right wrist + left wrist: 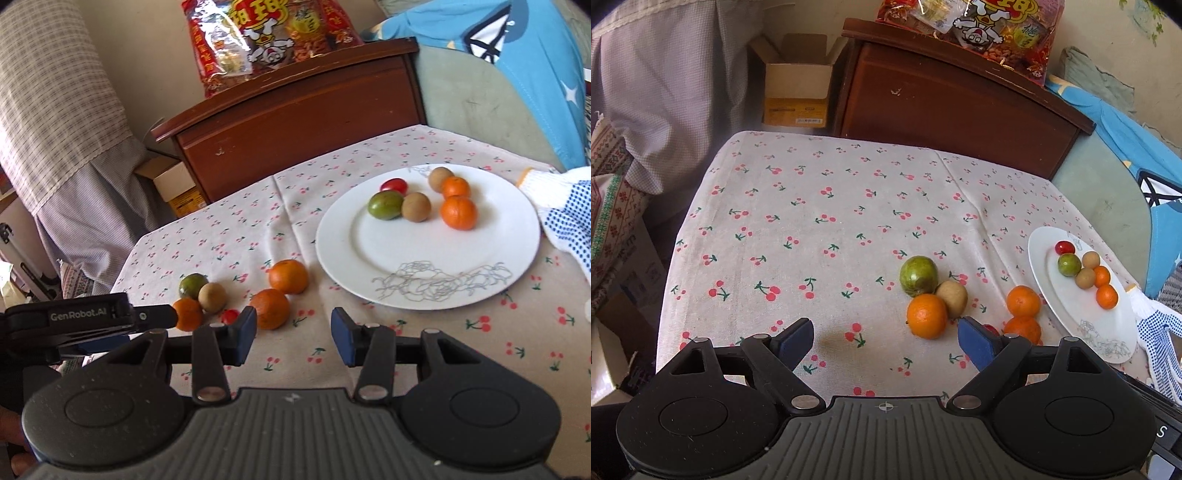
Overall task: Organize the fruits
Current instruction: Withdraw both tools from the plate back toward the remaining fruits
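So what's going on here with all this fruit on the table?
A person is sorting fruit onto a white plate using two handheld grippers. Six pieces already sit on the plate. Six more lie on the cherry-print tablecloth: three oranges, a green fruit, a brown fruit and a small red one. The left gripper and right gripper are both open, holding nothing, just short of the loose fruit.

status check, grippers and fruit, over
Left gripper open, empty. Right gripper open, empty. Six fruits on plate; six still on tablecloth, nearest an orange. Glove overlaps plate's edge; path otherwise open.
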`<state>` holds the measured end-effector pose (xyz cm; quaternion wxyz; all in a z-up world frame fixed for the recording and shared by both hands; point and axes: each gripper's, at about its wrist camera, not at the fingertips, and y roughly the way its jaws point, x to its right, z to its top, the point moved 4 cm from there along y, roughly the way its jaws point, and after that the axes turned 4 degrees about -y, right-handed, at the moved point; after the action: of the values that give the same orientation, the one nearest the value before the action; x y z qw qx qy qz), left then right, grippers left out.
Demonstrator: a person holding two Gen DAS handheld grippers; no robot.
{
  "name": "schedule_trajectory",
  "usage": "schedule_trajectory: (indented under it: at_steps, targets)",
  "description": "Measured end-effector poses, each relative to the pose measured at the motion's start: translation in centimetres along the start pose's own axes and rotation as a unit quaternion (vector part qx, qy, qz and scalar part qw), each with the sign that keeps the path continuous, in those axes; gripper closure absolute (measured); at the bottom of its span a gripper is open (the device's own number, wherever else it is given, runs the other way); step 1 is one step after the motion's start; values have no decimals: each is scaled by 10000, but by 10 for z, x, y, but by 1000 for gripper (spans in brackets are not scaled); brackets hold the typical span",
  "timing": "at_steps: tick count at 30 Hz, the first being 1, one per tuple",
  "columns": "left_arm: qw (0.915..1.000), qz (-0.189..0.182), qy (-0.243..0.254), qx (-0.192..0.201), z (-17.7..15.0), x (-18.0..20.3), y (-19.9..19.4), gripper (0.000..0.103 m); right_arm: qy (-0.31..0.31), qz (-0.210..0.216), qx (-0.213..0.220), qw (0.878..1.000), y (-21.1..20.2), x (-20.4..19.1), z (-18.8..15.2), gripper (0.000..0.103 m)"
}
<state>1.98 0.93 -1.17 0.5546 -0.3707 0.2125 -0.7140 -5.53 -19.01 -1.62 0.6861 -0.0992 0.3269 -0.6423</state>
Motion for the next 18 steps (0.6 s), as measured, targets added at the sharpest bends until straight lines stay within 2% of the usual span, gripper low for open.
schedule_trajectory:
  at_steps: [11,18]
  targets:
    - [9991,101,384,177,-5,11,12,16,-163,83,-36,9998,16,-8,-1,58]
    - [9988,70,386,289,-3,13,16,18,-179,81,-39,9998,26,-9,-3,65]
